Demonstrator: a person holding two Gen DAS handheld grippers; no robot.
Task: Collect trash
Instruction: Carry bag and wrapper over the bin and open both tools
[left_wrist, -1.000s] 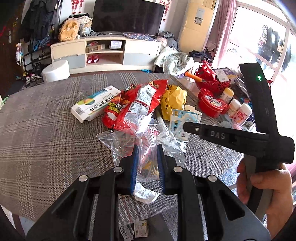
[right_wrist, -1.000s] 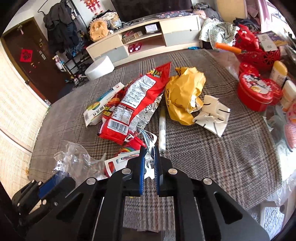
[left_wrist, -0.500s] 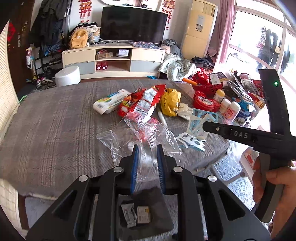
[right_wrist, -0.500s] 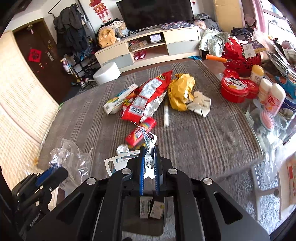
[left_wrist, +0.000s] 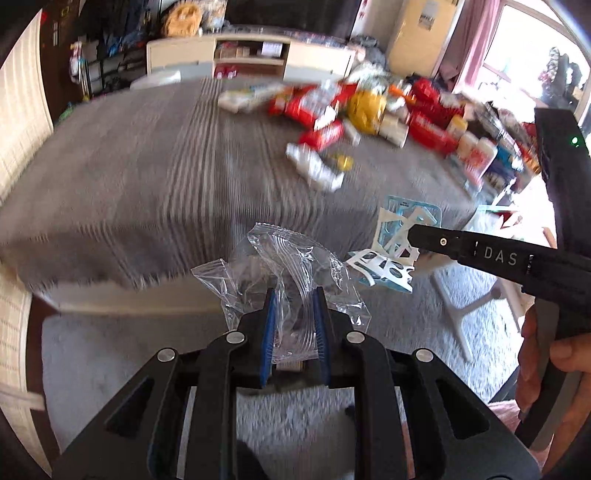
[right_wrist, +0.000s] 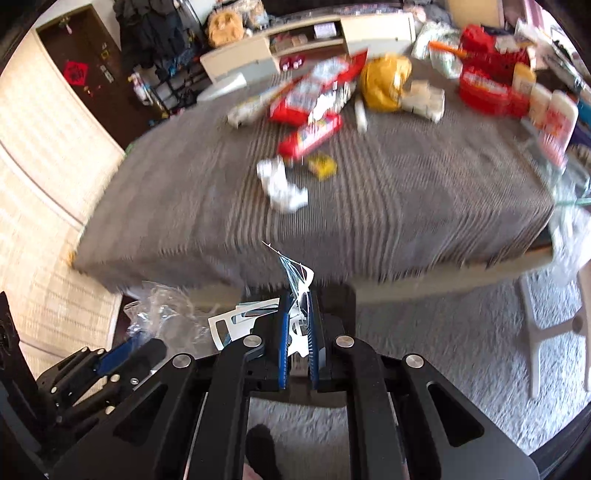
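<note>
The left gripper (left_wrist: 294, 295) pinched a crumpled clear plastic bag (left_wrist: 284, 258). The right gripper (right_wrist: 296, 295) clamped white-and-blue cut packaging (right_wrist: 295, 273), both held off the cluttered table (right_wrist: 369, 206).

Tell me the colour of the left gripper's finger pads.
Blue pads on black fingers, clearest in the left wrist view, clamped on the clear plastic bag.
</note>
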